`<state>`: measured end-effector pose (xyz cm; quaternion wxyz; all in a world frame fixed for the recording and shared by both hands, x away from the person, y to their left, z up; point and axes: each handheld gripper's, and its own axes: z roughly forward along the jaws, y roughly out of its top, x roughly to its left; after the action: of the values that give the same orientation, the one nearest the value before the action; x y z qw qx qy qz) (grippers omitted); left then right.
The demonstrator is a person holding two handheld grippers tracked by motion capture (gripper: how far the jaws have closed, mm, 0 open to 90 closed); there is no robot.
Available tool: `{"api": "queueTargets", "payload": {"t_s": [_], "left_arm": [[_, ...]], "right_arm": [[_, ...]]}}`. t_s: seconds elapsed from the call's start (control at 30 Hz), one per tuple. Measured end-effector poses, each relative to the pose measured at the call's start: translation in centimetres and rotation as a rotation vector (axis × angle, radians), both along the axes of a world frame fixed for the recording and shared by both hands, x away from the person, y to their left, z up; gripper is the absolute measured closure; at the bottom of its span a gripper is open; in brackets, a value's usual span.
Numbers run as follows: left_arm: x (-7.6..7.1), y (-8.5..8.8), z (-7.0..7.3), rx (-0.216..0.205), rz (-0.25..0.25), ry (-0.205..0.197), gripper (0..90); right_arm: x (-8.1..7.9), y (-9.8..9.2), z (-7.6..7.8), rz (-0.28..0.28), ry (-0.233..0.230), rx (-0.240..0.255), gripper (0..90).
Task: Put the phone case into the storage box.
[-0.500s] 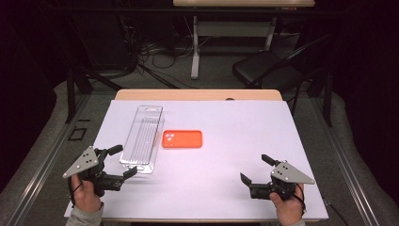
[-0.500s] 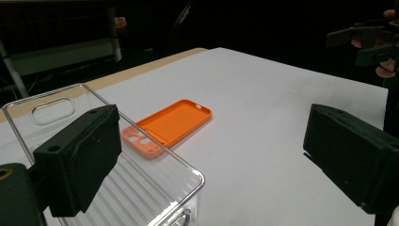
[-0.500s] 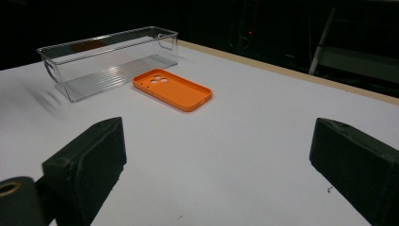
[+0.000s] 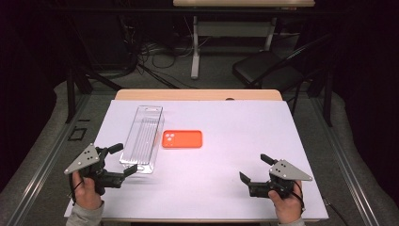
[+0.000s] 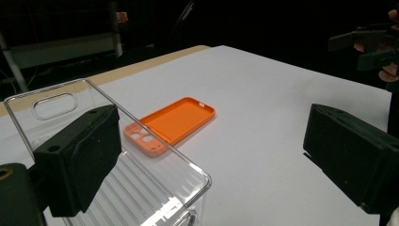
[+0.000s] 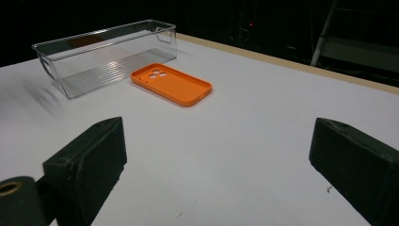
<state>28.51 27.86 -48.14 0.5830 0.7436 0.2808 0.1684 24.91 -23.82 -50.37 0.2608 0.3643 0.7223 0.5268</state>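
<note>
Over at about 8 o'clock on the bench, the left tool sits right up against the near end of the clear plastic bin, jaws spread wide with nothing clamped; in the left gripper view one jaw hangs over the bin's near corner while the other is out over bare white surface, so it's not gripping the wall. Bin is long and narrow, running from roughly 7 toward 11 o'clock, with a handle cutout at the far end. Just beside it toward the middle lies the orange phone case, flat, open side up, camera holes at the end nearest the bin, close to it but whether they actually touch is hard to tell. Right tool is down at about 4 o'clock, well apart from both things, jaws also wide open and empty, pointed across the bench at the case and bin. White sheet covers nearly the whole bench, wood edge showing at 12 o'clock.
</note>
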Motion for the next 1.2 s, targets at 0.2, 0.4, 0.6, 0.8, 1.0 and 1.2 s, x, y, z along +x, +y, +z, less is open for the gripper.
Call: {"api": "queueTargets", "payload": {"t_s": [0.2, 0.4, 0.6, 0.8, 1.0, 1.2], "left_arm": [[0.1, 0.4, 0.2, -0.011, 0.016, 0.011, 5.1], [0.5, 0.3, 0.5, -0.017, 0.014, 0.025, 5.1], [1.3, -0.2, 1.0, 0.003, -0.002, 0.044, 5.1], [2.3, -0.7, 1.6, 0.009, -0.013, 0.073, 5.2], [3.7, -1.6, 1.9, 0.014, -0.015, 0.116, 5.2], [5.0, -2.2, 2.5, 0.022, 0.001, 0.140, 5.2]], "right_arm": [[0.2, 0.2, 0.0, 0.005, 0.015, -0.001, 4.2], [0.3, 0.4, 0.0, 0.009, 0.023, -0.014, 4.1], [1.0, 0.4, 0.3, 0.010, 0.045, -0.019, 4.1], [1.7, 0.6, 0.8, 0.009, 0.074, -0.027, 4.1], [2.5, 1.0, 1.0, 0.016, 0.108, -0.038, 4.1], [3.8, 1.4, 1.7, 0.012, 0.139, -0.043, 4.2]]}}
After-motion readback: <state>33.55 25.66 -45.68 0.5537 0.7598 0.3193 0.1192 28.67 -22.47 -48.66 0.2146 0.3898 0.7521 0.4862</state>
